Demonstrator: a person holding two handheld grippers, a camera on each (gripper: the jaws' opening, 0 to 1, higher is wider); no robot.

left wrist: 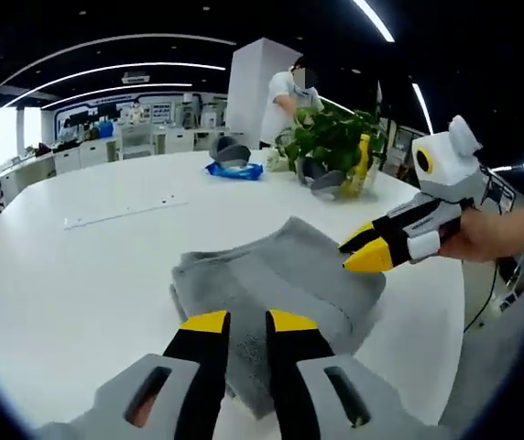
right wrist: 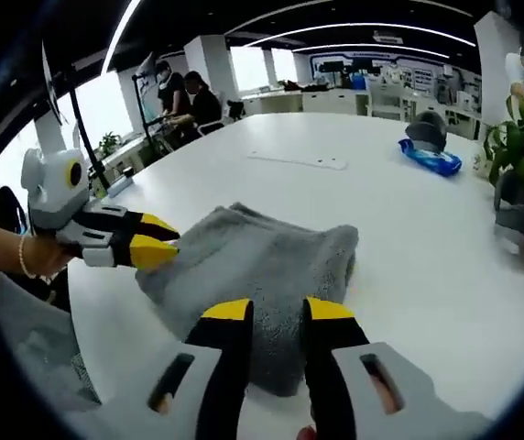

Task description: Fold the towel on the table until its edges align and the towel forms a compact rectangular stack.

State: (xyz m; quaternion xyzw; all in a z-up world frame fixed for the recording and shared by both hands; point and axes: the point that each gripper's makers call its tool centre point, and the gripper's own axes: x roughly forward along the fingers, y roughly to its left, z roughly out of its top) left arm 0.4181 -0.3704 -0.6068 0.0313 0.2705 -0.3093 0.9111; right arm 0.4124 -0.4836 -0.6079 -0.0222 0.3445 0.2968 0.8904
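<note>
Towel: our grey towel [left wrist: 276, 289] lies on the white table [left wrist: 79, 275]. It is already folded into a thick, soft pad.

Where it is: the towel sits near the table edge, on our side of the green plant [left wrist: 331, 137]. The blue packet [left wrist: 234, 170] lies near the plant, well apart from the towel.

Left gripper: our left gripper [left wrist: 247, 323] sits over the near edge of the towel. Its yellow tips have a small gap between them. We see nothing pinched in the gap.

Right gripper: our right gripper [right wrist: 277, 312] sits over the other side of the towel. Its tips are a little apart too, and they hold nothing that we can see.

Step now: we think the folding is almost done. The pad looks lumpy, and its edges do not line up well yet.

Next move: we think we need one more neat fold, or a tidy-up of the edges. Each gripper would have to close on a towel edge first, then bring it over flat.

Hard to see: our own jaws cover the near edge of the towel. We cannot tell if the tips touch the cloth. We cannot count the layers. The long thin strip [left wrist: 125, 214] on the table past the towel is too small to name.
</note>
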